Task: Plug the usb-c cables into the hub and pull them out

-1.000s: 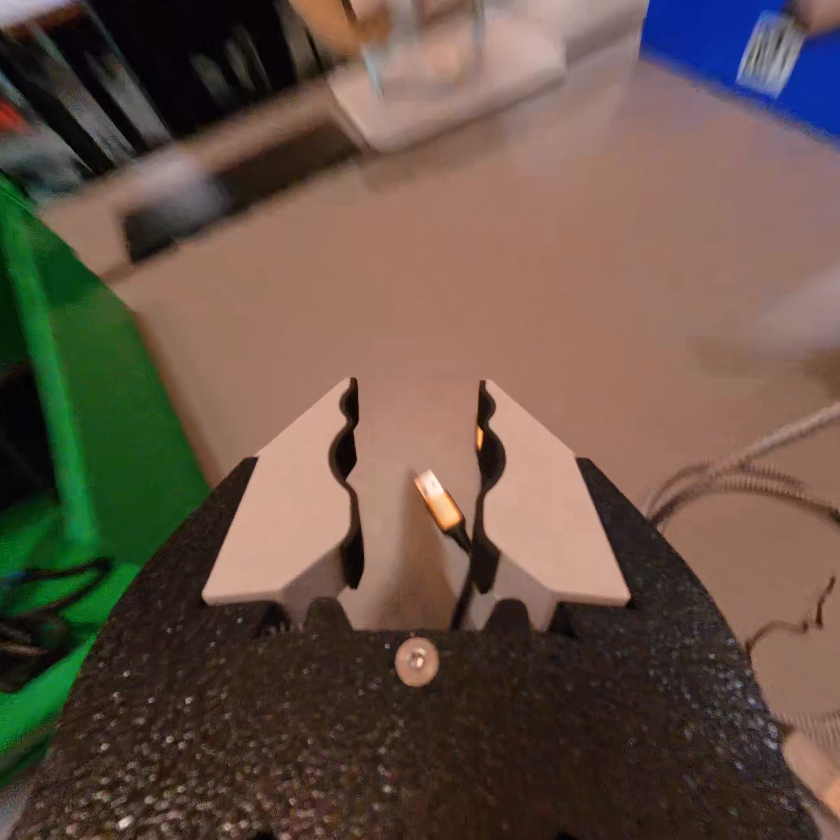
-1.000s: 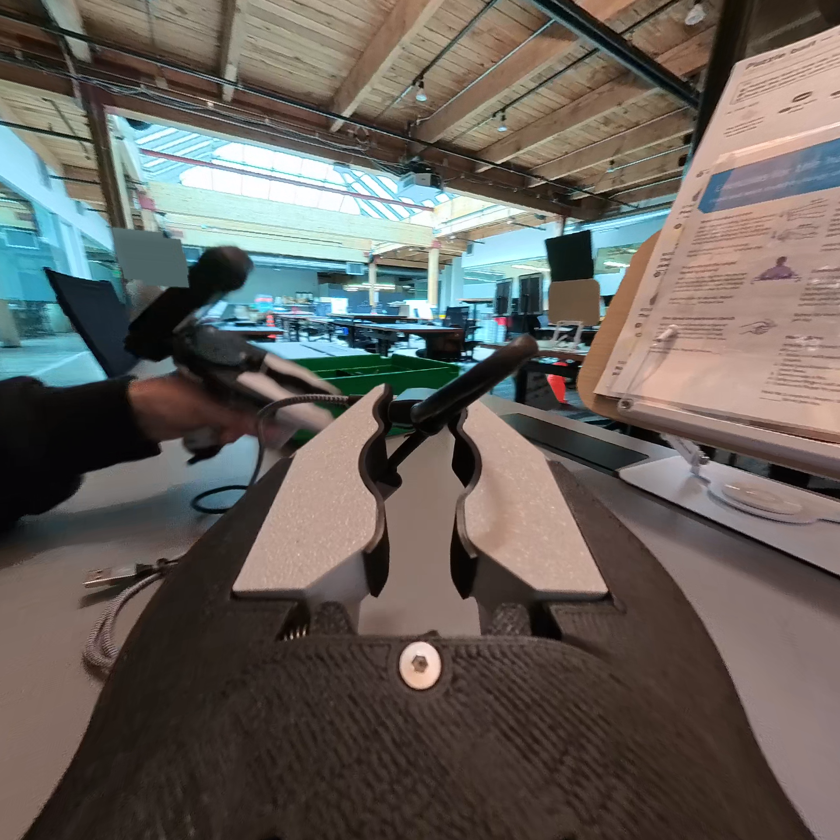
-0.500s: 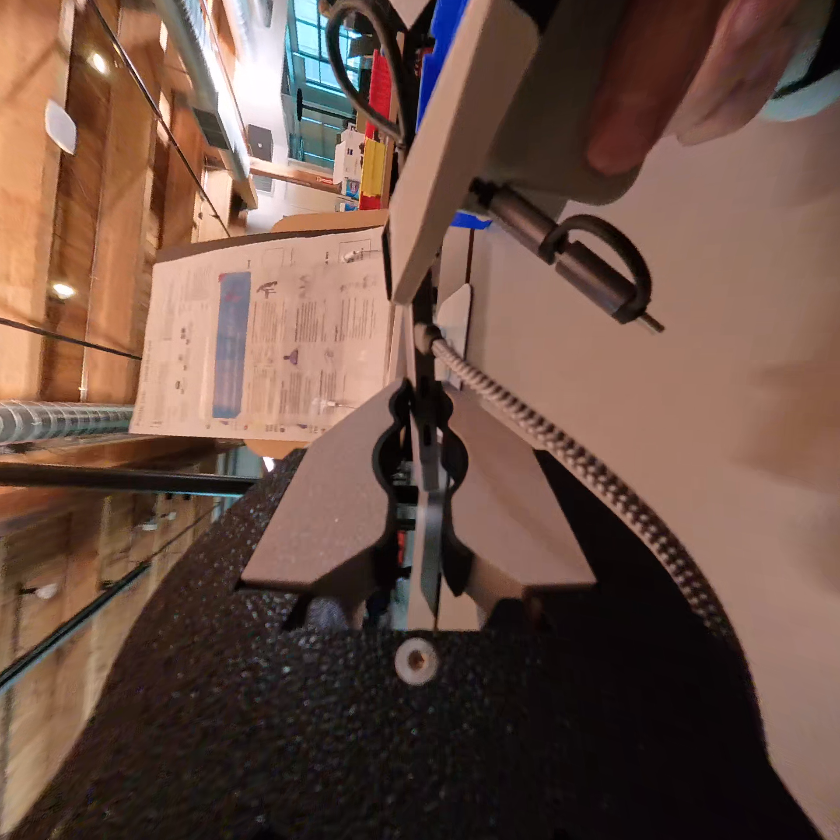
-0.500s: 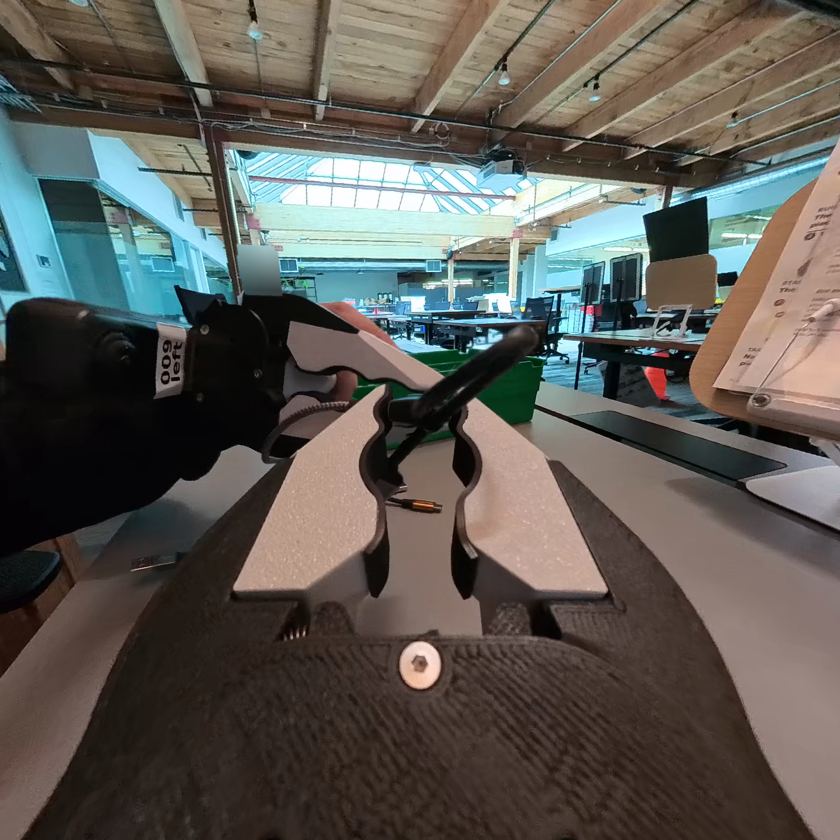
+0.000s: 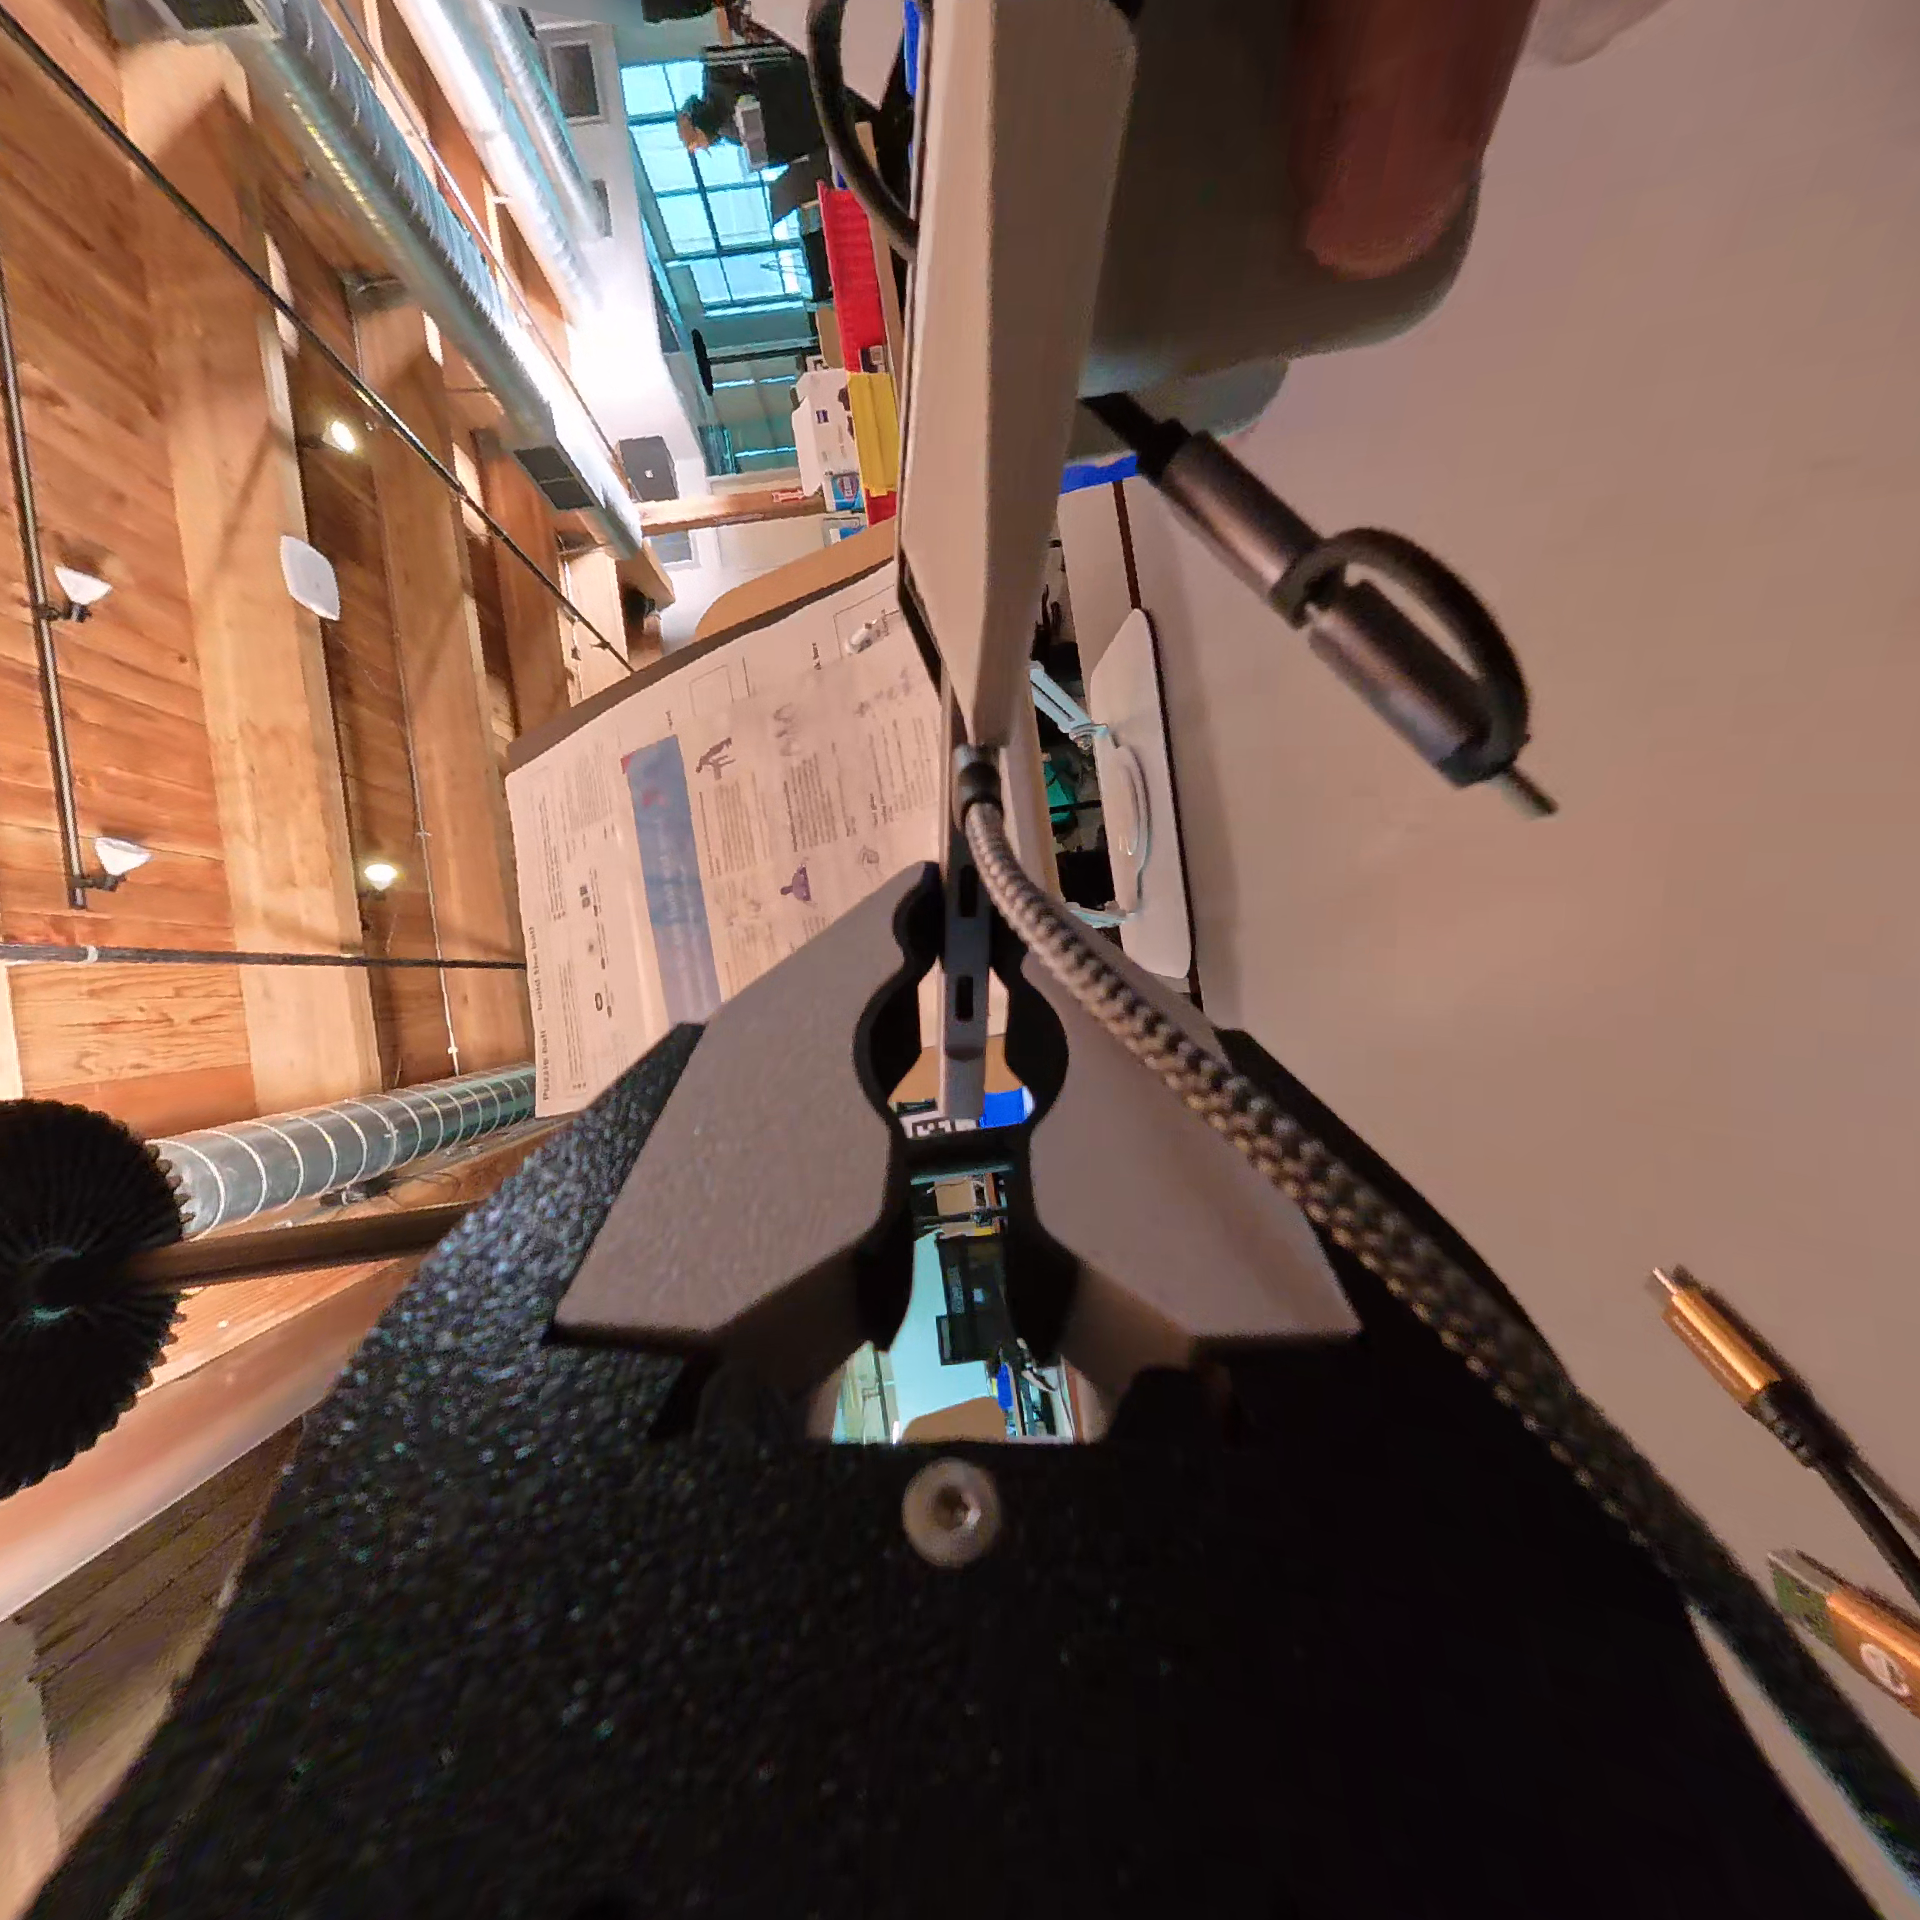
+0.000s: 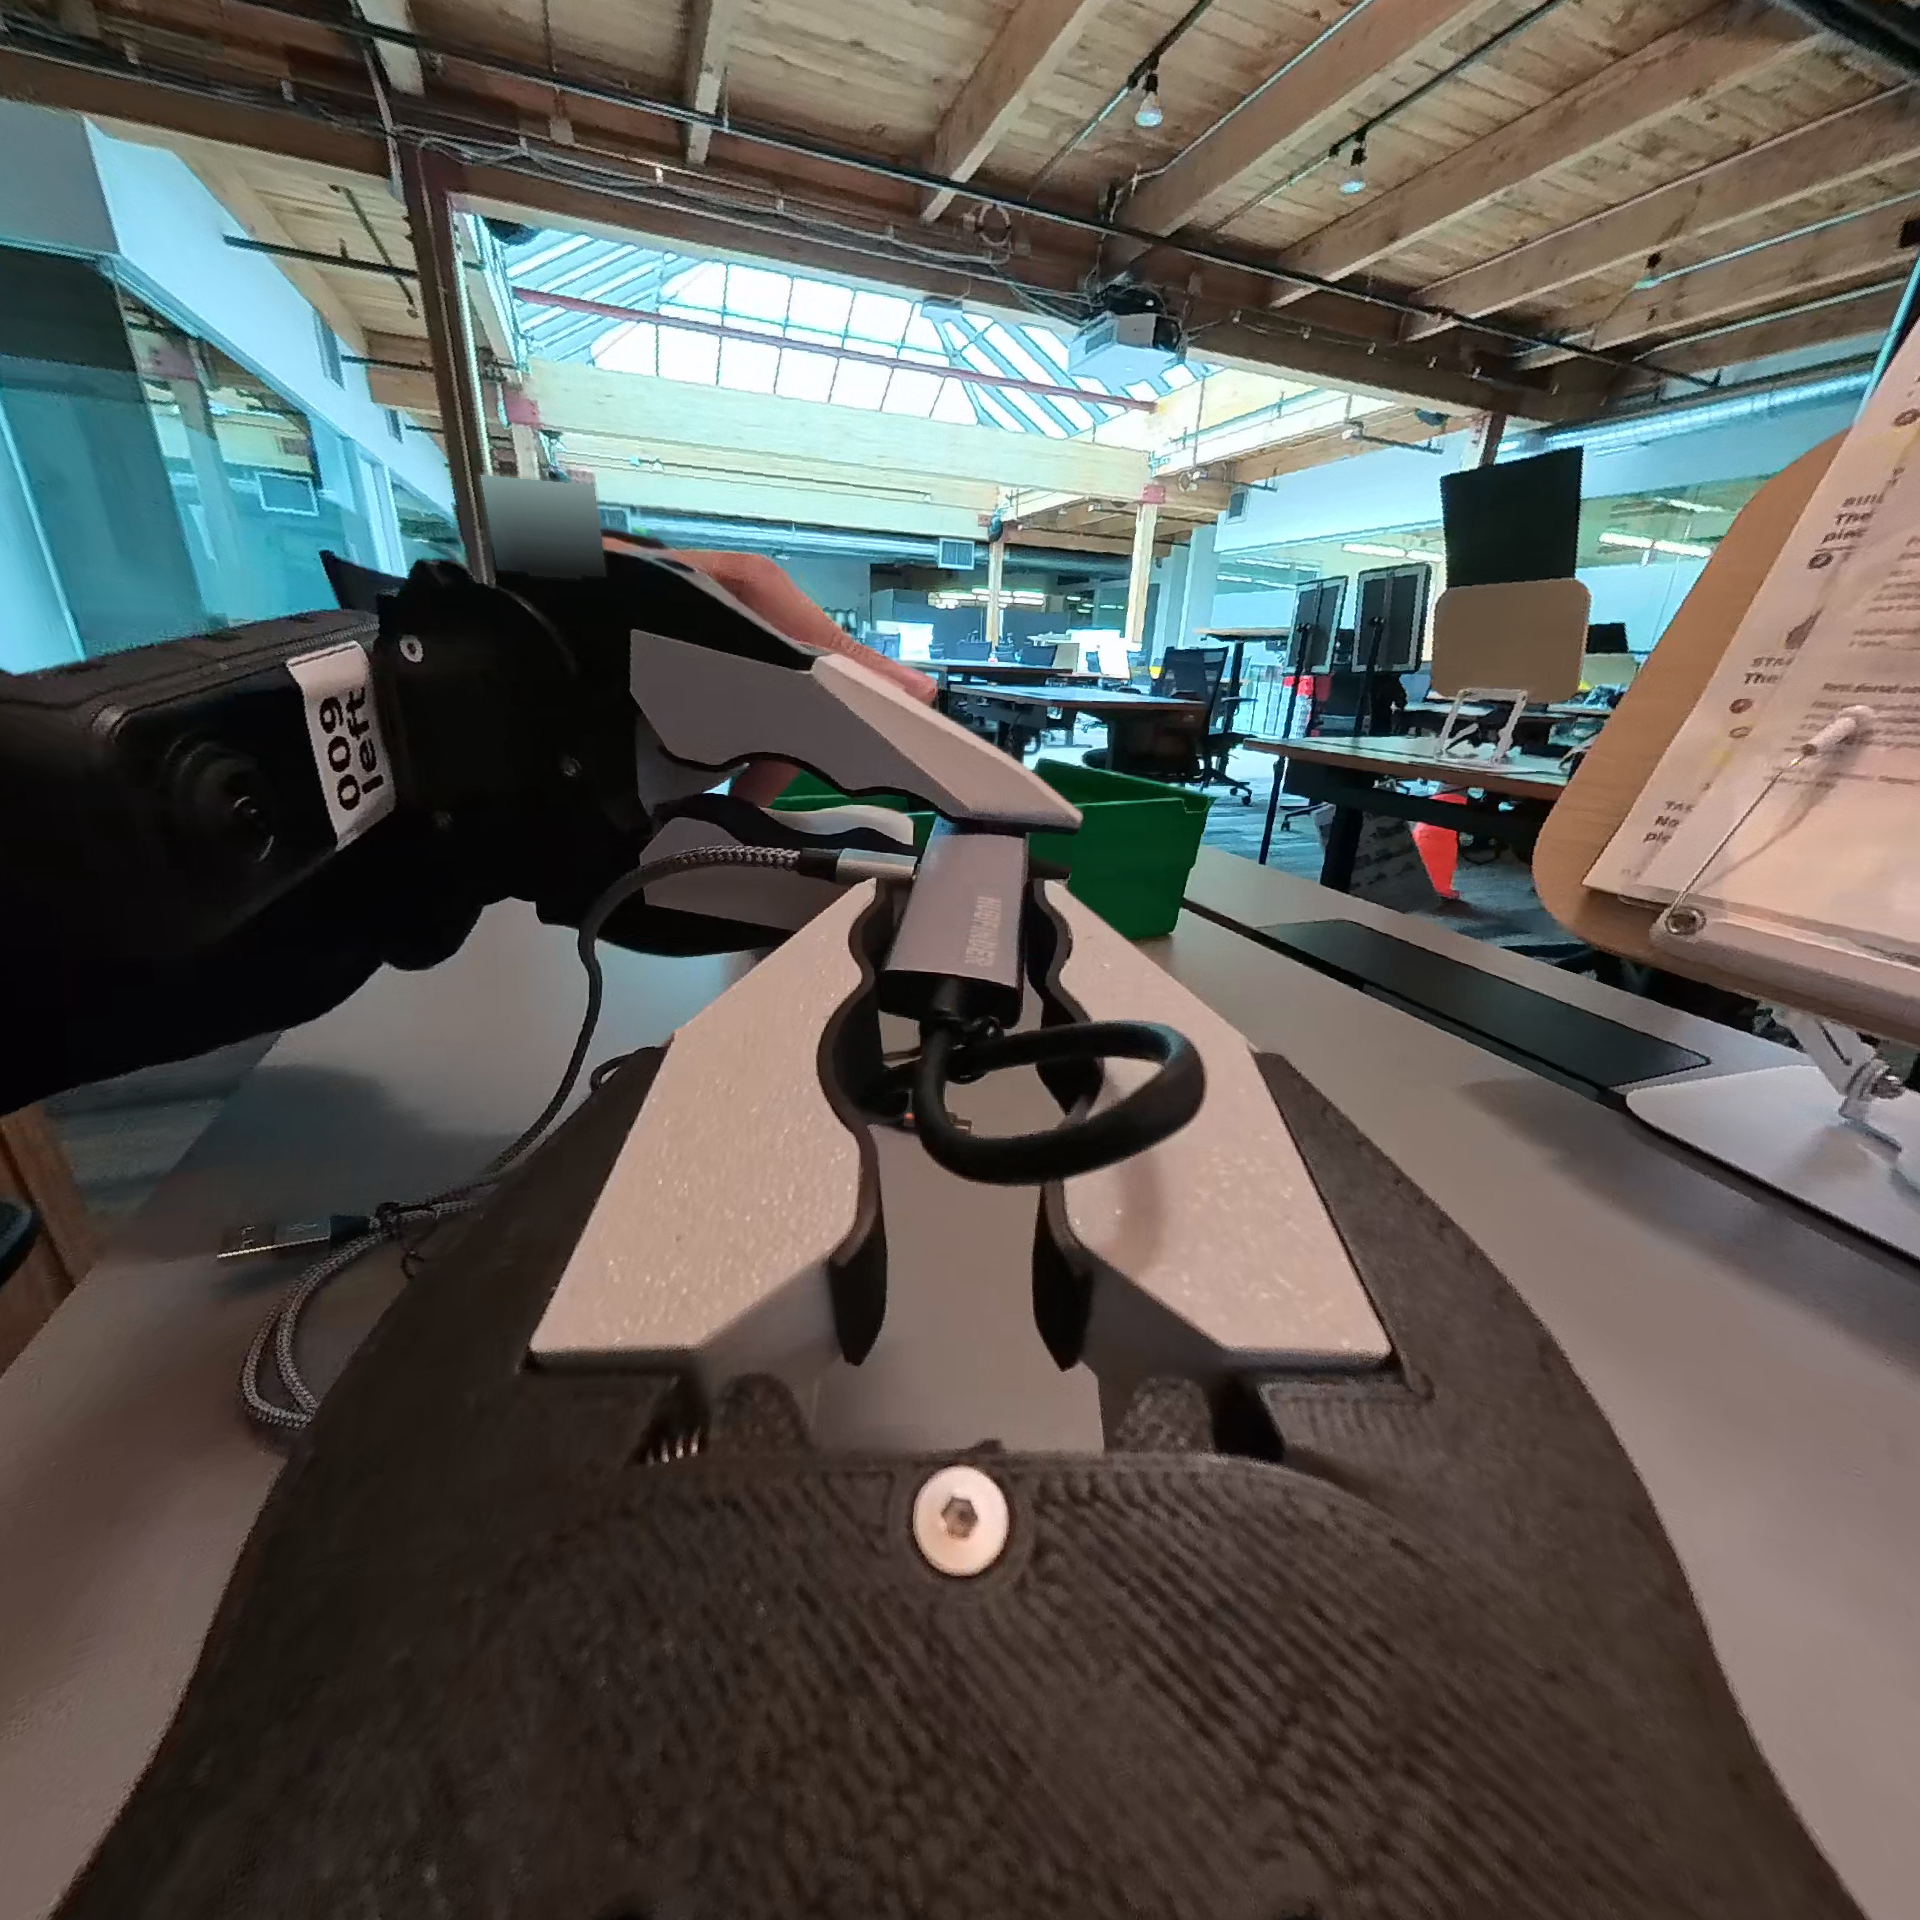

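A flat grey hub [image 6: 961,935] is held above the table by both grippers. My right gripper [image 6: 956,914] is shut on its near part, and the hub's short black pigtail [image 6: 1060,1101] loops over the fingers. My left gripper [image 6: 987,821] comes in from the left and clamps the hub's far end from above and below. In the left wrist view the hub [image 5: 961,997] shows edge-on between my left gripper's [image 5: 966,925] fingers. A braided cable [image 5: 1195,1070] is plugged into the hub's side [image 6: 862,862]. Its other plug [image 6: 281,1236] lies on the table.
Two gold-tipped plugs [image 5: 1714,1361] [image 5: 1849,1631] lie on the grey table [image 6: 1558,1299]. A green bin [image 6: 1122,842] stands behind the hub. A stand with a printed sheet [image 6: 1787,727] is at the right. A hand [image 5: 1382,135] holds the right gripper. Left and right tips are no more than a few centimetres apart.
My left gripper, open over the table a second ago, has rolled sideways and shut on the hub. The hub has swung down to lie between my right gripper's fingers.
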The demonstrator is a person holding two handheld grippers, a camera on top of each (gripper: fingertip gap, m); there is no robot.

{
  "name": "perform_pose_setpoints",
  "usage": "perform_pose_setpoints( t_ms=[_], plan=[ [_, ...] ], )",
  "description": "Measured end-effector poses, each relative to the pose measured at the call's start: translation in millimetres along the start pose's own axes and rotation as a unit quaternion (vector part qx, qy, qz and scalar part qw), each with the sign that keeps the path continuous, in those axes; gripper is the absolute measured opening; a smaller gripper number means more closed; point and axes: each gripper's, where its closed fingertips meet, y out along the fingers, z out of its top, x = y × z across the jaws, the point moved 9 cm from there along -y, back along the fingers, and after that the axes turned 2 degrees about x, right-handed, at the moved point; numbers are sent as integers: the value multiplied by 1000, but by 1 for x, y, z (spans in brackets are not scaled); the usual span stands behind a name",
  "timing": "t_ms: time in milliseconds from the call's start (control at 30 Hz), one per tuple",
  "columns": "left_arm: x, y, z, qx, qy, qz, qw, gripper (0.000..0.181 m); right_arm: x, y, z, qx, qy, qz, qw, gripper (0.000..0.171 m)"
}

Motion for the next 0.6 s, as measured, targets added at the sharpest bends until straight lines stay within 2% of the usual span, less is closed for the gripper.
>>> perform_pose_setpoints(
  t_ms=[300,433,600],
  plan=[
    [1,2,1,-10,-4,27,1000,7,1,-1,2,3,2,-9,1000,23],
    [1,2,0,-11,-34,22,999,8,1,-1,4,-6,-7,-17,1000,24],
    [-9,-6,-15,-13,-134,37,990,30,9,-8,7,0,-6,-25,1000,24]
  ],
)
